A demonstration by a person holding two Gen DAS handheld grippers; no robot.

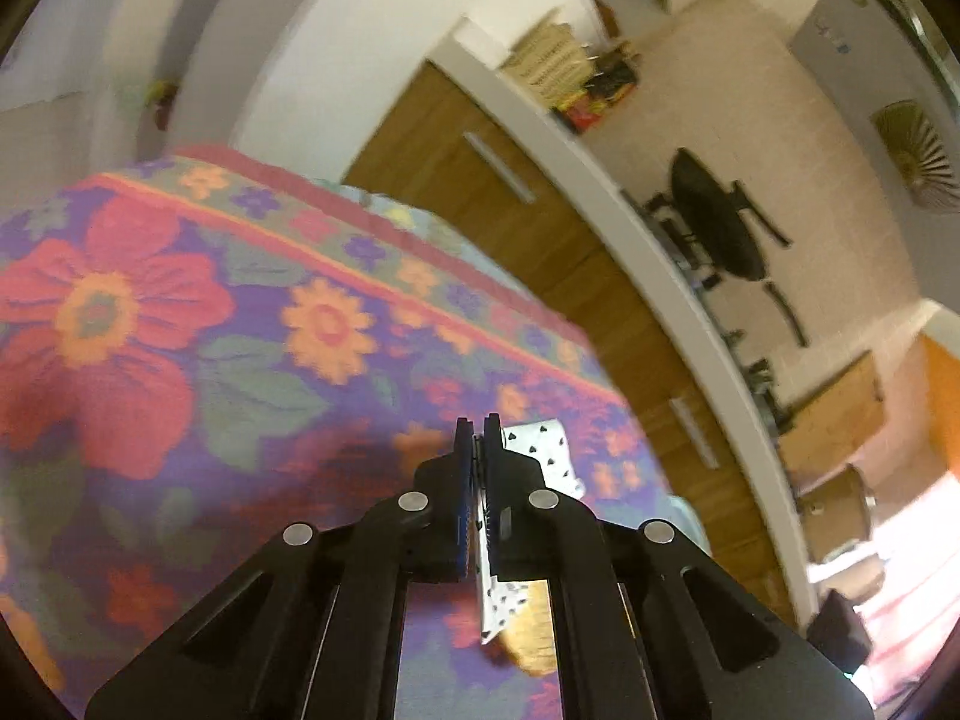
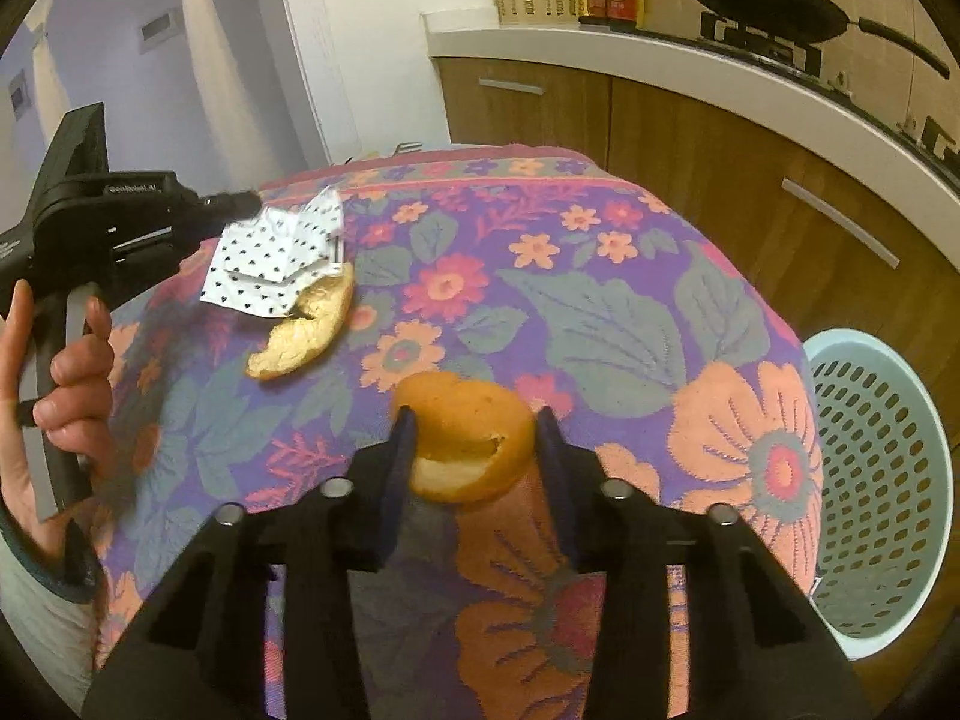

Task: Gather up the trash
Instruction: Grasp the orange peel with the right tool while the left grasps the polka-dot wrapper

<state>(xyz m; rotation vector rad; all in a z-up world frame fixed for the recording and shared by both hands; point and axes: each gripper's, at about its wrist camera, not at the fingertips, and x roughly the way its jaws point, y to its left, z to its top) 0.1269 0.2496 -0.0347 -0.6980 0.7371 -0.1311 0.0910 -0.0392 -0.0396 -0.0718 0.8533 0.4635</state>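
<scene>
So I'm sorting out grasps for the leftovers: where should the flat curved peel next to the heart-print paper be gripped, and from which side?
Probably at the free lower end of the flat peel, coming from above and toward the near table edge. It lies flat as a crescent, so its narrow width suits the jaws. Its upper end touches the heart-print paper, which the left gripper already pinches.

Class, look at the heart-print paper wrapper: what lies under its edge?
Part of an orange peel piece pokes out from under the wrapper; its covered end cannot be seen. Below both lies the floral tablecloth.
</scene>
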